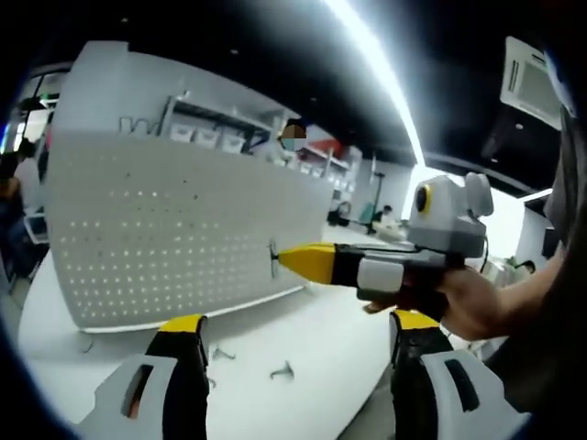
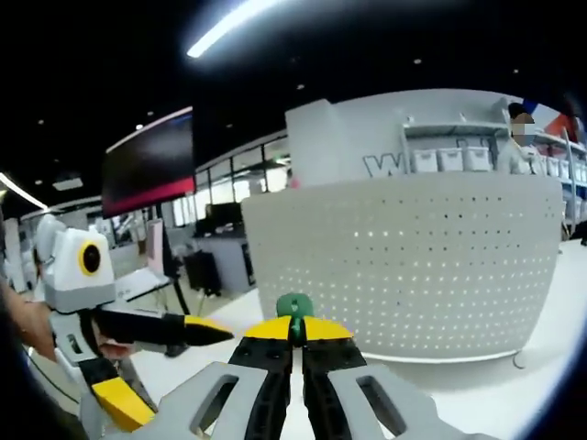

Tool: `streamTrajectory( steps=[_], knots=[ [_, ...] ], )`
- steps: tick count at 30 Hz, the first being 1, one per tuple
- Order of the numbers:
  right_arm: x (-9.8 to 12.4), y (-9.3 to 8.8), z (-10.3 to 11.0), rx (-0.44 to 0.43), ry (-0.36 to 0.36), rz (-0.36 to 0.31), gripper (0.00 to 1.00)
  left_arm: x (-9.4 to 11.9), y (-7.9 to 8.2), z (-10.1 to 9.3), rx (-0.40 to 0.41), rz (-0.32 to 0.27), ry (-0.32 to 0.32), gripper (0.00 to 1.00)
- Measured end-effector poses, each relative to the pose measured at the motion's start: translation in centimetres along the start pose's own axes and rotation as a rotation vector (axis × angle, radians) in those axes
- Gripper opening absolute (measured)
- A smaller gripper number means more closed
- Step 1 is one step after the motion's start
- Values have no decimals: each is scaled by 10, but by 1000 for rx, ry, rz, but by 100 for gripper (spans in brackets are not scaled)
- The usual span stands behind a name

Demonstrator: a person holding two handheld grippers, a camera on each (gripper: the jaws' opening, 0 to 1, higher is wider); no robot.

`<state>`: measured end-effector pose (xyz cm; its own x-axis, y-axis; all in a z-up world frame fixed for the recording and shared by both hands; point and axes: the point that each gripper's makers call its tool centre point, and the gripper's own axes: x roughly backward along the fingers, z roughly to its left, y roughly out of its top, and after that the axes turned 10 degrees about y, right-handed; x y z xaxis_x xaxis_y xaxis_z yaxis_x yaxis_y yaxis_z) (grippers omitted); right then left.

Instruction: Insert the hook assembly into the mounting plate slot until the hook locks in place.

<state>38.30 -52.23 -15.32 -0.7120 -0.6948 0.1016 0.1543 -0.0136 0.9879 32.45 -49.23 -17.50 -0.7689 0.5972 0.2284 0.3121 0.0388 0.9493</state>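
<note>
The right hand-held gripper (image 2: pixel 295 341) has its jaws pressed together on a green hook (image 2: pixel 294 307), and in the left gripper view its yellow tip (image 1: pixel 307 261) holds the hook (image 1: pixel 273 260) against the face of the upright white pegboard (image 1: pixel 183 229) on the white tabletop (image 1: pixel 303 339). The left hand-held gripper (image 1: pixel 298 348) hangs spread apart and holding nothing above the tabletop, where two spare hooks (image 1: pixel 282 371) lie.

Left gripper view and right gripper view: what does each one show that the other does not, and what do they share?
Left gripper view: a hand holds the right gripper, whose yellow tip touches the pegboard.
Right gripper view: the green hook assembly sits pinched between the right gripper's closed jaws, and the left gripper comes in from the left with its jaws apart.
Both: the white pegboard standing upright on the white table.
</note>
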Motion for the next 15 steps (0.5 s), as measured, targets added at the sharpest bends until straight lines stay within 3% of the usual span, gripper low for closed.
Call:
streamTrajectory(
  steps=[6, 15],
  knots=[
    [-6, 3, -13, 12, -28, -10, 0, -4, 2, -1, -3, -13, 12, 87],
    [-20, 13, -39, 75, -83, -43, 0, -8, -7, 1, -18, 13, 26, 89]
  ],
)
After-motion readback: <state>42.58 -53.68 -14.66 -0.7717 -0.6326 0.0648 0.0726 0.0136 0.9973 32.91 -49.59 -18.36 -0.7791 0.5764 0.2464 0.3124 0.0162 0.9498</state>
